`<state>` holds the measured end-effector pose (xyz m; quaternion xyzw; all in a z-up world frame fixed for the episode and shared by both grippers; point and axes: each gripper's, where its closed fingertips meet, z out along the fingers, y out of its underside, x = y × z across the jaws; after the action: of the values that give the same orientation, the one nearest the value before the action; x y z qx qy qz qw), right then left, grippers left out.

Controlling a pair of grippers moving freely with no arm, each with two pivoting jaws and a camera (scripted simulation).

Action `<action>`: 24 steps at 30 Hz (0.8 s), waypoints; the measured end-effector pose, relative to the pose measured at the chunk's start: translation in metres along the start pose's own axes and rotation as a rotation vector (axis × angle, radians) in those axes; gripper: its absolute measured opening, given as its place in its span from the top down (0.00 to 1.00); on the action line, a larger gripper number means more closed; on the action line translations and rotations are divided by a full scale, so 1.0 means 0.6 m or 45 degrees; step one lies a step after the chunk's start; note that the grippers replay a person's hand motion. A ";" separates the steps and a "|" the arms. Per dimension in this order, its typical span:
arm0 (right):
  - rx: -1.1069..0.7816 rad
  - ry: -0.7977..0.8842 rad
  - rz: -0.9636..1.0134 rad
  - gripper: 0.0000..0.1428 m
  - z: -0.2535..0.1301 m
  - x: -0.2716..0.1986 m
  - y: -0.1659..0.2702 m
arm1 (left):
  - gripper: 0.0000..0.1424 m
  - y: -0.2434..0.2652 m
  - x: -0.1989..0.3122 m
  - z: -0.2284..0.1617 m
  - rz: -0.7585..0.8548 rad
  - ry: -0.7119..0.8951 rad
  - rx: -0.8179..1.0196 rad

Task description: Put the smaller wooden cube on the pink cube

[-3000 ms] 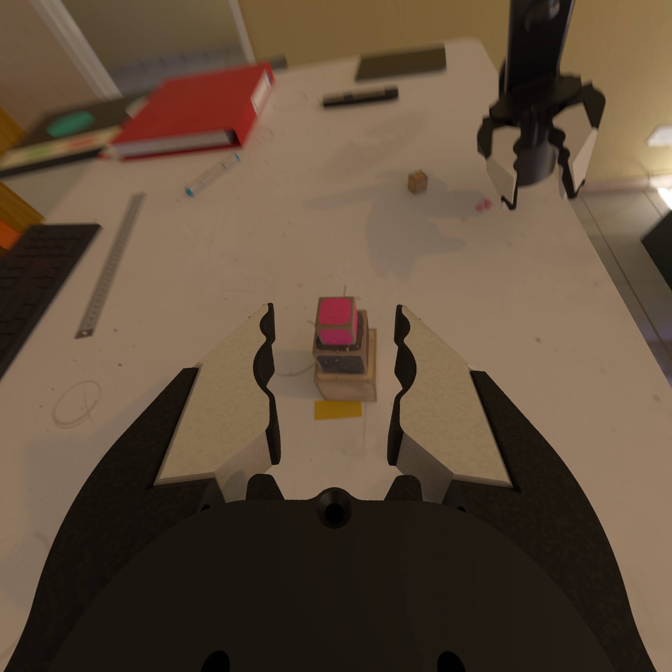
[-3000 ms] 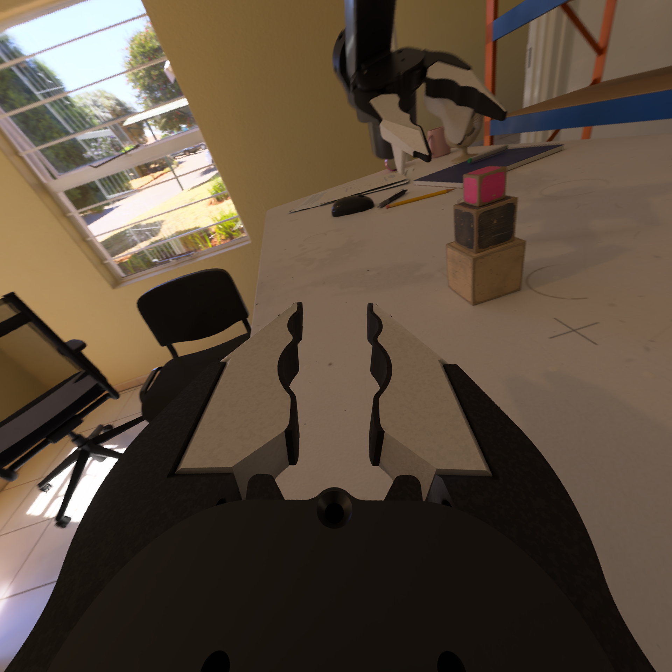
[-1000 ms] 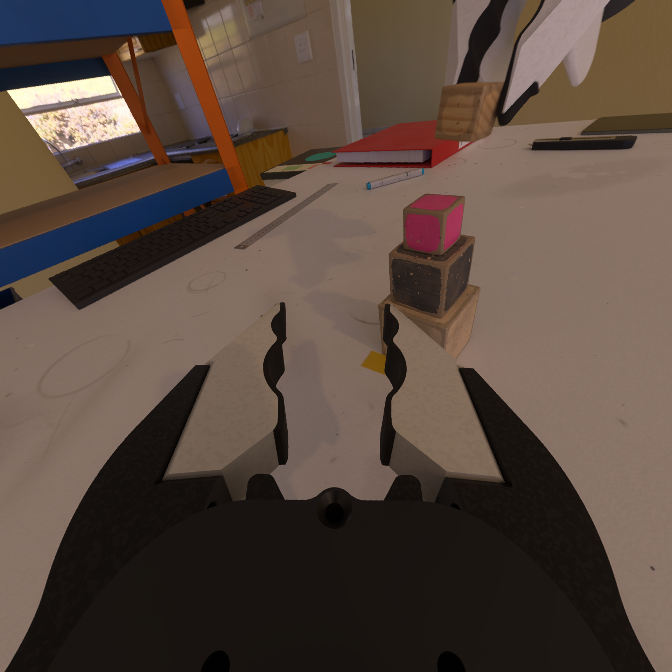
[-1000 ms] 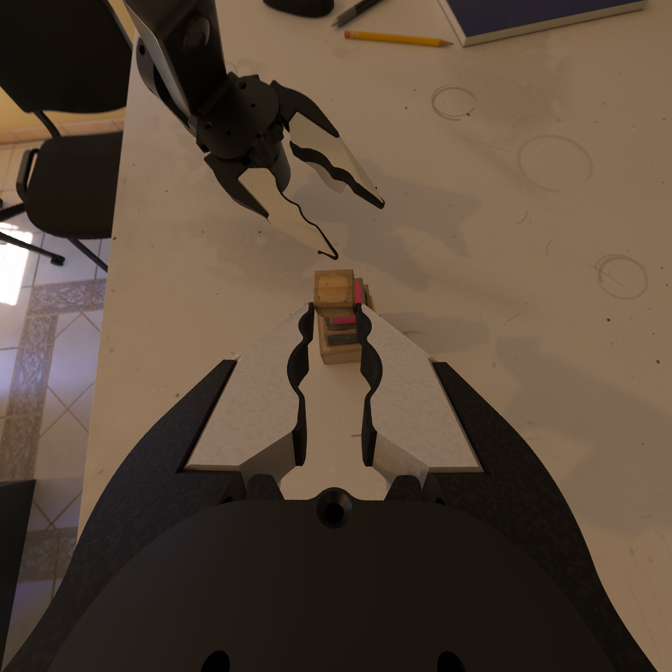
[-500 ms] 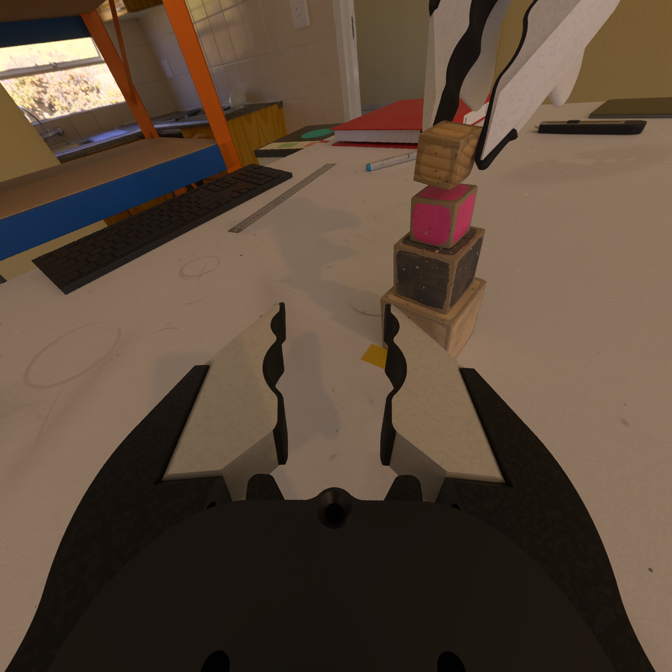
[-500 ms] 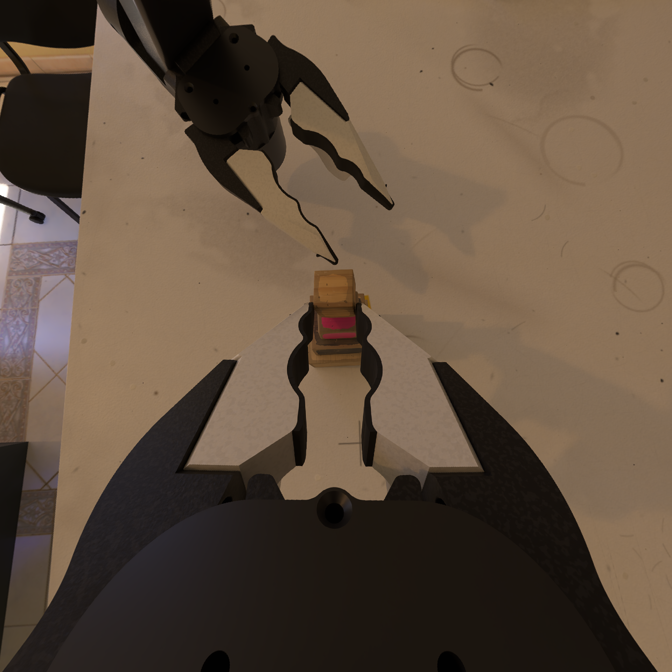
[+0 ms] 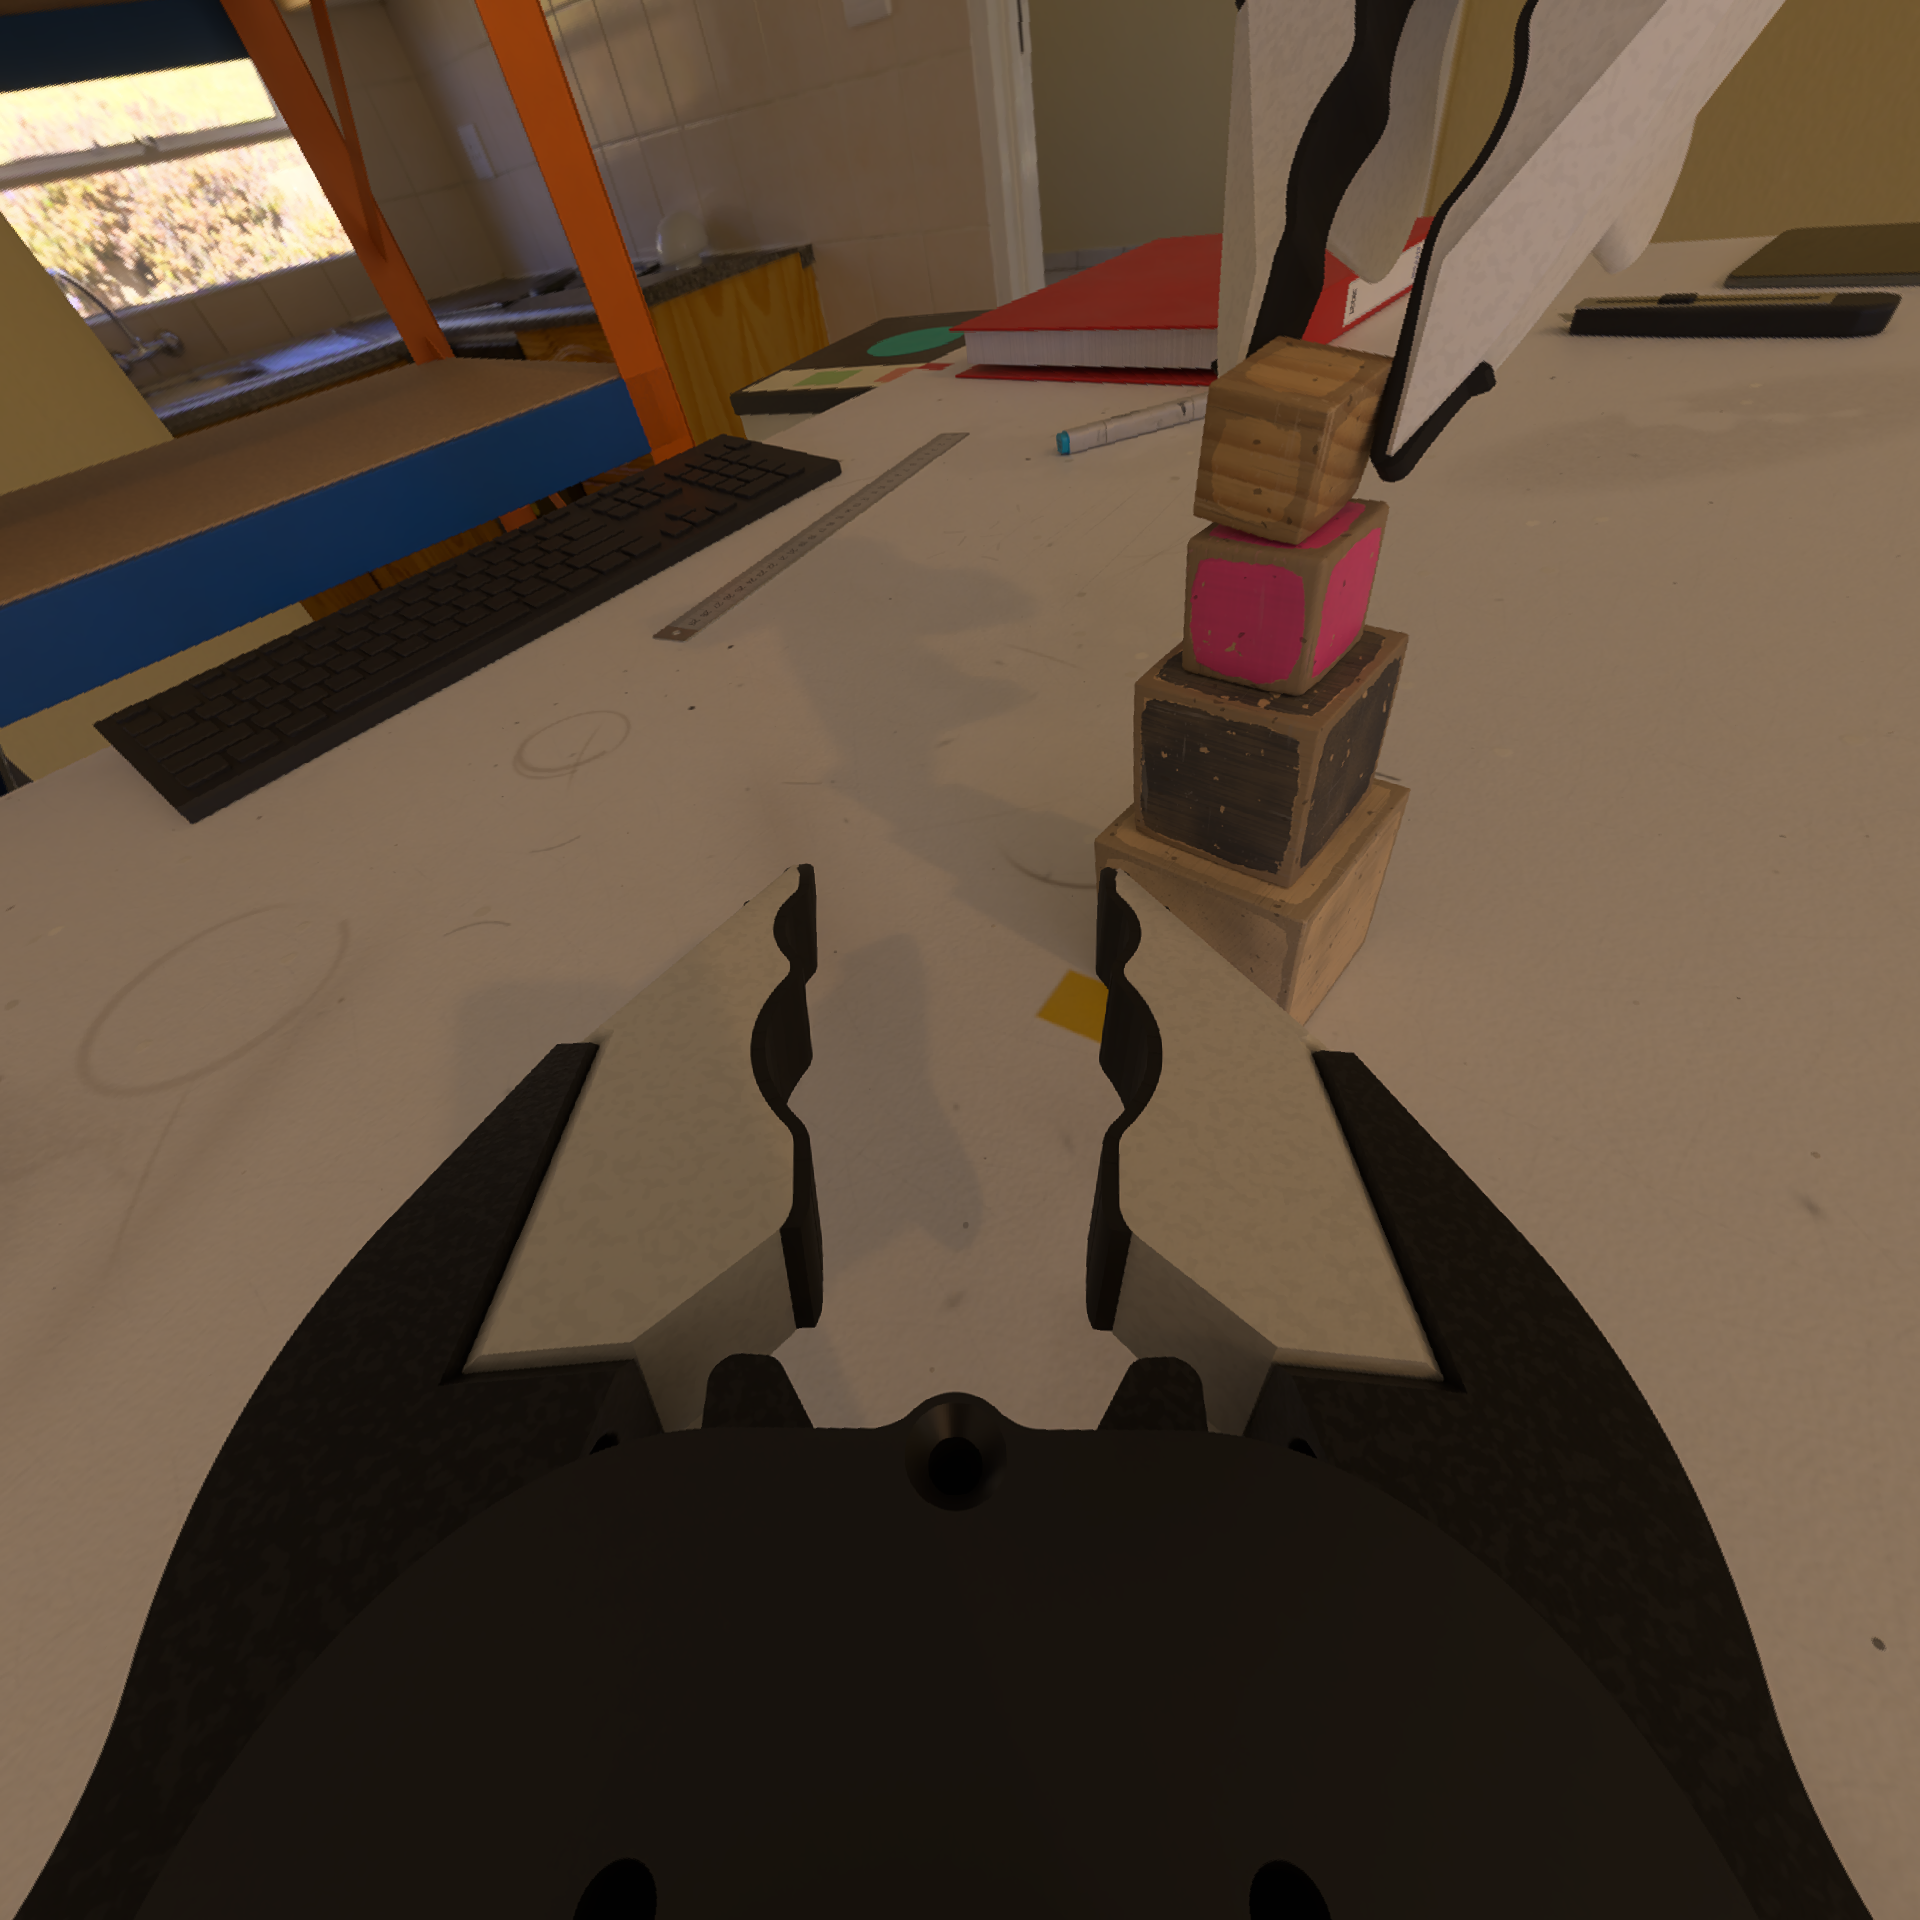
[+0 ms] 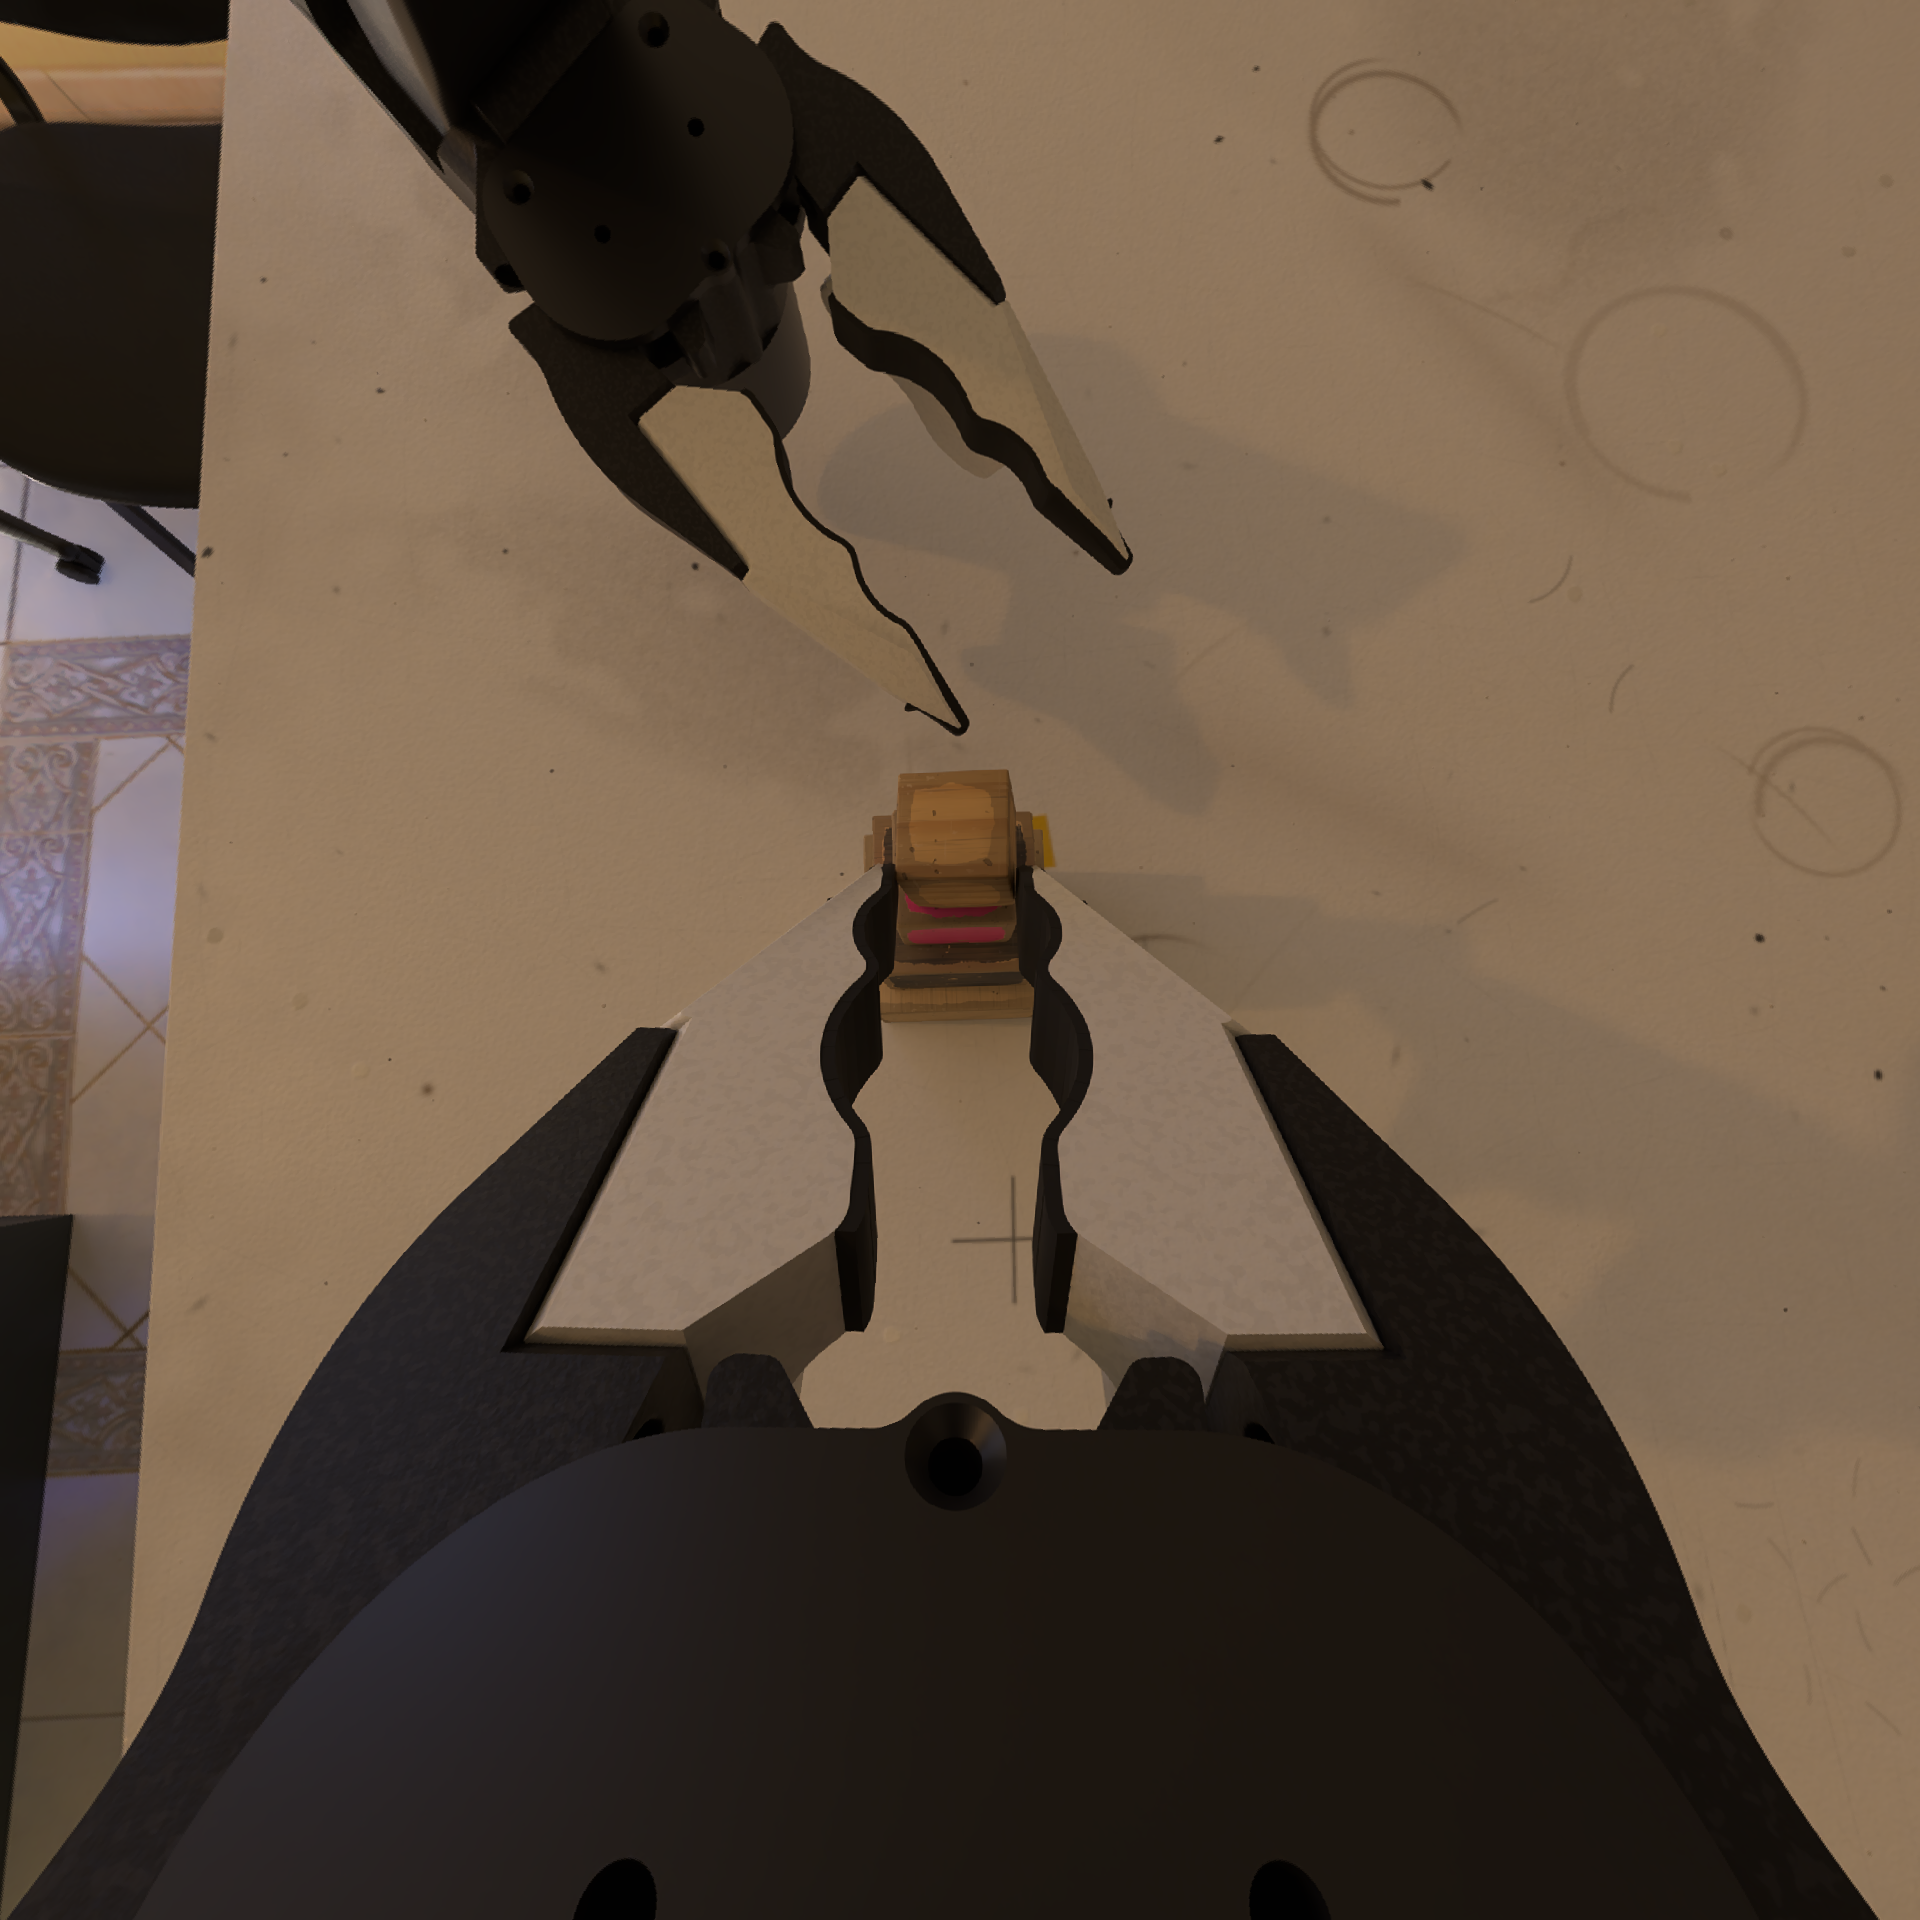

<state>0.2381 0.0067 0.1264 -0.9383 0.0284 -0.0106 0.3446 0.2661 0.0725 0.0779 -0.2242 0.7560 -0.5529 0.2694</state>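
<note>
The right gripper [image 8: 956, 868] pinches the small cube [image 7: 1283, 447] in narrow jaws, resting on the pink cube [image 7: 1278, 601], while the left gripper [image 7: 954, 891] hovers over the worktop [image 7: 1621, 935], jaws wide and empty.

The right claw [image 8: 954, 868] points straight down from above the smaller wooden cube [image 7: 1283, 447]. Its two fingertips [image 8: 885, 873] press on opposite sides of that cube, and the narrow gap between them is filled by it. In the left wrist view its pale fingers come down steeply from the top edge, one behind the cube and one against the cube's right face.

The left claw [image 7: 954, 883] sits well below the cube and off to one side, close over the tabletop [image 7: 1662, 935]. It points nearly level past the cube, fingers spread with nothing between them.
</note>
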 end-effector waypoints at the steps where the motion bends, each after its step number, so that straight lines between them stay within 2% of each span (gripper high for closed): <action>1: -0.002 -0.003 -0.001 0.84 0.000 0.000 0.000 | 0.62 0.000 0.000 0.000 -0.002 0.000 0.000; 22: -0.053 0.010 -0.049 0.86 0.003 0.001 0.007 | 0.62 0.001 -0.001 0.001 -0.009 0.003 -0.006; 23: -0.047 0.014 -0.050 0.85 0.003 0.001 0.007 | 0.62 0.000 -0.001 0.001 -0.010 0.004 -0.005; 24: -0.045 0.022 -0.049 0.78 0.005 0.002 0.009 | 0.62 0.000 -0.001 0.001 -0.011 0.004 -0.004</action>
<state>0.2394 0.0045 0.1206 -0.9445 0.0135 -0.0246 0.3274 0.2671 0.0725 0.0776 -0.2271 0.7561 -0.5533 0.2656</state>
